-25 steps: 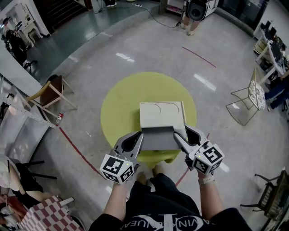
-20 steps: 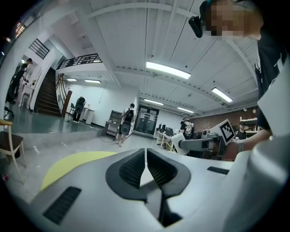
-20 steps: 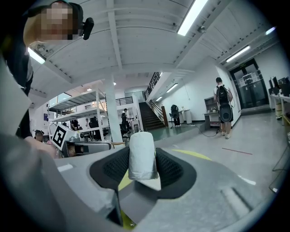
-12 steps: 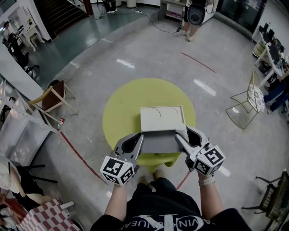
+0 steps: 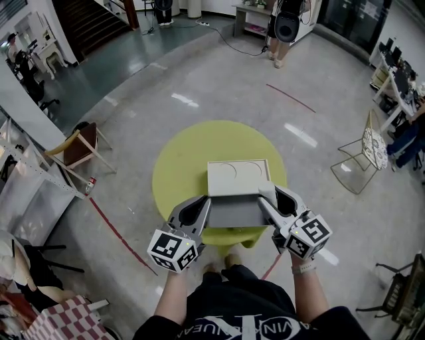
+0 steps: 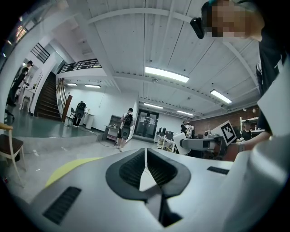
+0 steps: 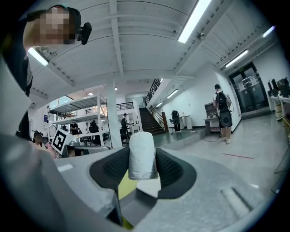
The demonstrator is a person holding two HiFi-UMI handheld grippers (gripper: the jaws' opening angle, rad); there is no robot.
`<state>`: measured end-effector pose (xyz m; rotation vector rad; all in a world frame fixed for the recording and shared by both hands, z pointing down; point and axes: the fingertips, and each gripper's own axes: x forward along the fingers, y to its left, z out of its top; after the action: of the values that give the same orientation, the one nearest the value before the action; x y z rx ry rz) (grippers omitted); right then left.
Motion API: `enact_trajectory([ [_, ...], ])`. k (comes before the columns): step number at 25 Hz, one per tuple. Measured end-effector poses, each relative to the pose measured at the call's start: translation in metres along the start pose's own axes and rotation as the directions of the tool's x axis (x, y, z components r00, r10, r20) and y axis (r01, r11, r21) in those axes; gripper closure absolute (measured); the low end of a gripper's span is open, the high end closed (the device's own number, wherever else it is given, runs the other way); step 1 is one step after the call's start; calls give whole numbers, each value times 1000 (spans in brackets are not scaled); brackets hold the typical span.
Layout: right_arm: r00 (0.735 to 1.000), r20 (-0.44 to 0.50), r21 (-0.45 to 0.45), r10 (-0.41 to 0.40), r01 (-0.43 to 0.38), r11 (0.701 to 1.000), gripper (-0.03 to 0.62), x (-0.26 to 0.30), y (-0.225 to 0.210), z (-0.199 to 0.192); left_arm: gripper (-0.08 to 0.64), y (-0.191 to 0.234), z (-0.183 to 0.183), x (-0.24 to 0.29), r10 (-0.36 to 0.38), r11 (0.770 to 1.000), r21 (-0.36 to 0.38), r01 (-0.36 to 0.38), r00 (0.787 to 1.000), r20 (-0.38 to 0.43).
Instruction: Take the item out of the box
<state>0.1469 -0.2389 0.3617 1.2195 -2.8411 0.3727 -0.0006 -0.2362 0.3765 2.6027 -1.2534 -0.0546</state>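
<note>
Slippage is looking like the main risk: the right gripper is pinching a small white rounded item with its jaws clamped on either side. A tug against the box wall could be enough to knock it loose and drop it back in. The item is sitting at the right front corner of the open white cardboard box, seemingly barely clear of the grey inner tray. The left gripper is resting at the box's left front edge with its jaws pressed together; whether a thin edge of card is caught between them I cannot tell. If it is not truly steadying the box, the box may drag along the round yellow table on a lift. Nothing else is lying on the tabletop. A wooden chair and a wire chair are standing well apart on the floor, and a person with a backpack is standing far off.
</note>
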Motion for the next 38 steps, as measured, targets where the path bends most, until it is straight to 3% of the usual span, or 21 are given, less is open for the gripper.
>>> enact_trajectory([
  [19,998,66,-32,19,-17,999,413,0,6,27,540,2,28,1,4,1000,27,-6,998,61],
  [38,998,63,-42,13,-10,999,414,-1,6,23,540,11,21,-4,25,1000,-2,-25,998,58],
])
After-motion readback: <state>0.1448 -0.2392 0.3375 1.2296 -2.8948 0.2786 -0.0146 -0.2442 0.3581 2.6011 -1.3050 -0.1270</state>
